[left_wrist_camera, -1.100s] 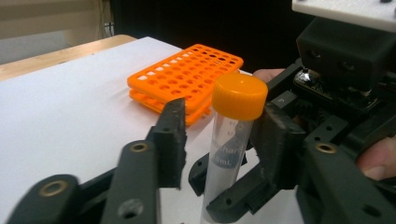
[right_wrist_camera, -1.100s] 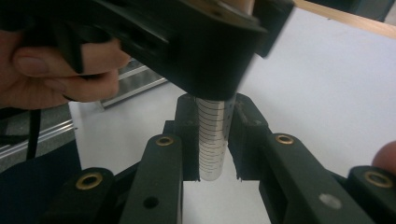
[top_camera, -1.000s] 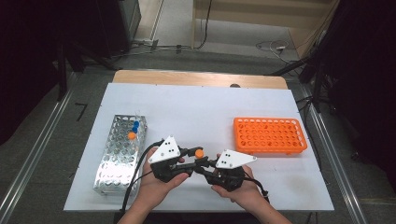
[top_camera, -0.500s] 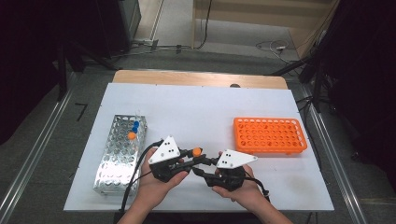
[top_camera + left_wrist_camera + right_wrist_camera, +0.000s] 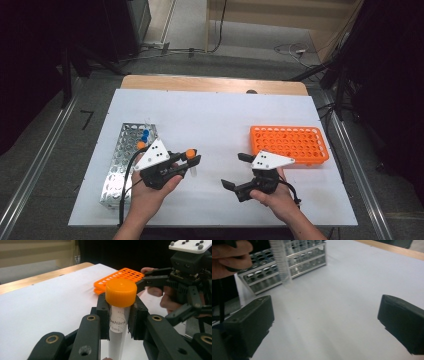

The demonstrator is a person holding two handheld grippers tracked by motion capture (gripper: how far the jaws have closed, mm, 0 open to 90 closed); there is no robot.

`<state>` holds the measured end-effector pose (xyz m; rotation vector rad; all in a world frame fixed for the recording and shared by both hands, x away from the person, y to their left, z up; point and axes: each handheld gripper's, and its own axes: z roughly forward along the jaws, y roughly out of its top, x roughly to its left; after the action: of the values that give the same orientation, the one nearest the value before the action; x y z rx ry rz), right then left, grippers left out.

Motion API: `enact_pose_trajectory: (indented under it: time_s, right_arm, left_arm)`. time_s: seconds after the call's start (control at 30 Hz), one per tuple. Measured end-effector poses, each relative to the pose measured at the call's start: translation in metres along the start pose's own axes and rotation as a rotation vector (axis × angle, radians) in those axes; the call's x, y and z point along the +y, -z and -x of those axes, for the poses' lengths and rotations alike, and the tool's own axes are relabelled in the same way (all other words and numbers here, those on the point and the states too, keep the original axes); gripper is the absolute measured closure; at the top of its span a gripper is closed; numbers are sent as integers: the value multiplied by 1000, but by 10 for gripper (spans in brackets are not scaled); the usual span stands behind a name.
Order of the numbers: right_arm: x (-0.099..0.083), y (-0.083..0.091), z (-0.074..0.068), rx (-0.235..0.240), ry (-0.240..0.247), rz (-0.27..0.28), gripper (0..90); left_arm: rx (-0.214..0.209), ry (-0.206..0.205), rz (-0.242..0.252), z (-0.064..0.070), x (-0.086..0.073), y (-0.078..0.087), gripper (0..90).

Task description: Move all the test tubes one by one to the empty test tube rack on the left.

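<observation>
A clear tube with an orange cap [image 5: 190, 154] hangs upright in my left gripper [image 5: 192, 161], whose jaws are shut on it just under the cap. In the left gripper view the orange cap [image 5: 121, 292] sits above the two pads, and my left gripper [image 5: 119, 315] clamps the labelled tube body [image 5: 116, 340]. My right gripper [image 5: 236, 171] stands open to the right of the tube and apart from it. In the right gripper view its pads [image 5: 249, 325] are spread wide over bare table, with the tube's lower end [image 5: 281, 265] hanging farther off.
A metal rack [image 5: 122, 160] with a few blue- and orange-capped tubes lies at the left, seen also as the metal rack [image 5: 294, 257]. An empty orange rack [image 5: 290, 144] sits at the right. The white table [image 5: 210, 120] spreads between them.
The right gripper has drawn away to the right from the tube and now stands open. The left gripper still holds the tube in about the same place.
</observation>
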<state>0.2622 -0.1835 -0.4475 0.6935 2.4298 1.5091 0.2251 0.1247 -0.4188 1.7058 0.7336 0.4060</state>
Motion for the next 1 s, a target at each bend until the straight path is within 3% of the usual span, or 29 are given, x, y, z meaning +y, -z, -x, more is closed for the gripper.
enact_pose_trajectory:
  time_s: [0.4,0.73,1.0]
  right_arm:
    - [-13,28,28,-105,-38,32,0]
    - [-28,53,43,-189,-69,44,0]
    - [-40,75,53,-240,-88,50,0]
  left_arm:
    - [122,14,23,-24,-1,34,747]
    - [236,30,34,-46,-5,67,748]
    - [290,38,23,-53,-13,82,747]
